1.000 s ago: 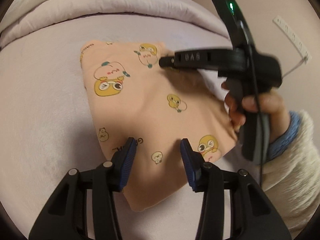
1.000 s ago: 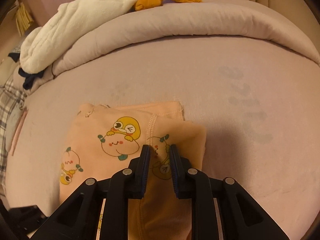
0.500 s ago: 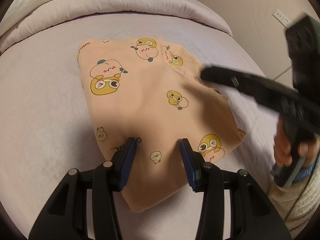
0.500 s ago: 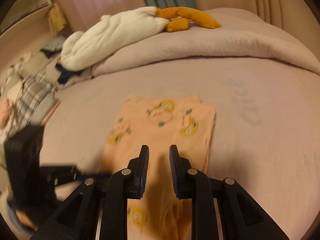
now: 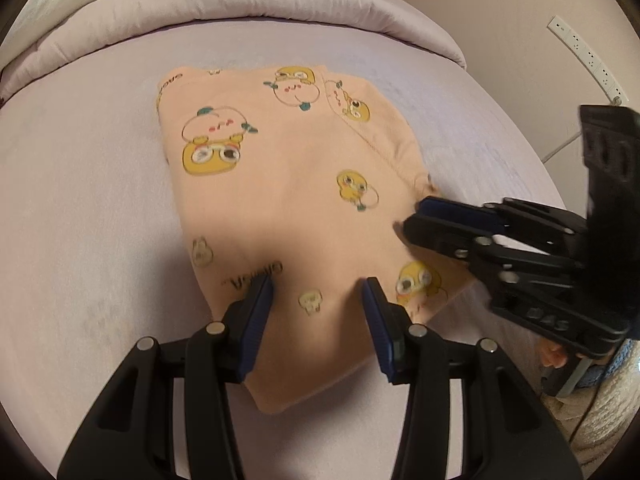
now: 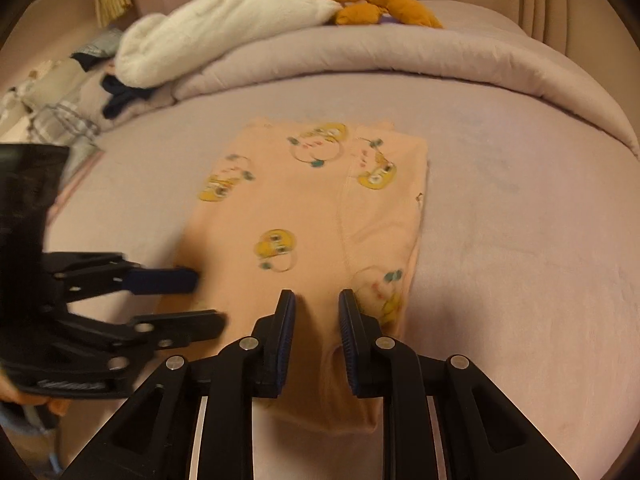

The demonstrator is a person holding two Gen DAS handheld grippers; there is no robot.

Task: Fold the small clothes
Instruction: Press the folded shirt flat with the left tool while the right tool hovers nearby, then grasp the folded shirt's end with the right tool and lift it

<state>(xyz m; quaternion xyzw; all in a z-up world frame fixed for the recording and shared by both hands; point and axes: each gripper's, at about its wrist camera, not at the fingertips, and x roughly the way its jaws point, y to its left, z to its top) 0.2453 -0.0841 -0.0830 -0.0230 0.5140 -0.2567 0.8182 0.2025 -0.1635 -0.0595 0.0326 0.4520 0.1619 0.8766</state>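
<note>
Garment (image 5: 288,208) laid flat on bed sheet (image 5: 80,200), partly folded | left gripper (image 5: 316,292) spread over near edge | right gripper (image 6: 316,304) parted, nothing pinched | next fold judged pending: near hem must be gripped

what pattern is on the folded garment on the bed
Peach-pink garment printed with yellow cartoon chicks and peach characters; the left wrist view shows it best.
</note>
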